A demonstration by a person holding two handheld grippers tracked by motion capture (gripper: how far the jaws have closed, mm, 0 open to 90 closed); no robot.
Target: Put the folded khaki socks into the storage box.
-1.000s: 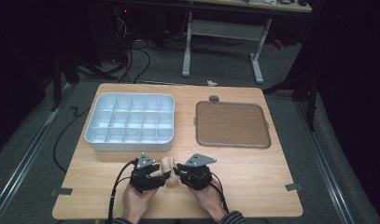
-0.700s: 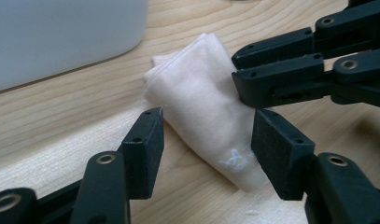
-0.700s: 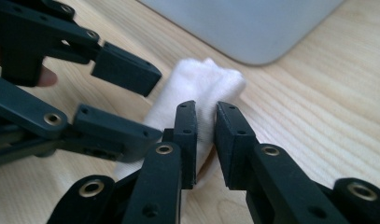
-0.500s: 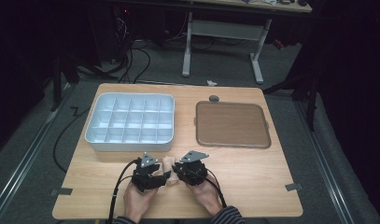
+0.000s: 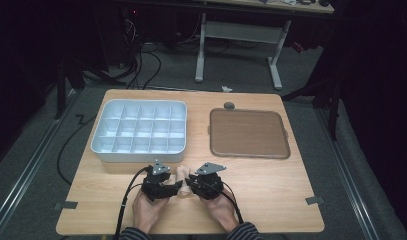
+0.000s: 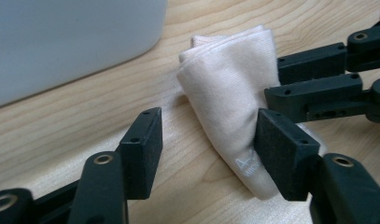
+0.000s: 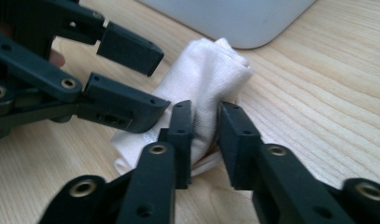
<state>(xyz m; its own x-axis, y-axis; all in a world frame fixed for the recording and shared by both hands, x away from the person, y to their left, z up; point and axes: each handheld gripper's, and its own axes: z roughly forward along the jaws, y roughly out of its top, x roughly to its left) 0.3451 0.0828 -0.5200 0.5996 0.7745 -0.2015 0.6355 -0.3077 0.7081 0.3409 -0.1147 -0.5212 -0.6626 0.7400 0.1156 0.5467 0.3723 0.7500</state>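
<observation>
Cloth [image 6: 229,100]: folded, pale — on the wooden table [image 5: 271,195], just before the white compartment tray [image 5: 139,131].
Right gripper [image 7: 205,127]: jaws pinched on a fold of the cloth.
Left gripper [image 6: 208,149]: jaws spread — one jaw against the cloth.
Brown tray [image 5: 248,133]: right of the white one.

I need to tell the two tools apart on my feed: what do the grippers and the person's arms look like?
Both grippers are black, with jointed link arms, brass-coloured rivets and flat rectangular fingers. The left gripper and the right gripper each carry a grey three-cornered plate on top. A black cable trails from each back toward the person. The hands are bare, and dark striped sleeve cuffs show at the wrists.
</observation>
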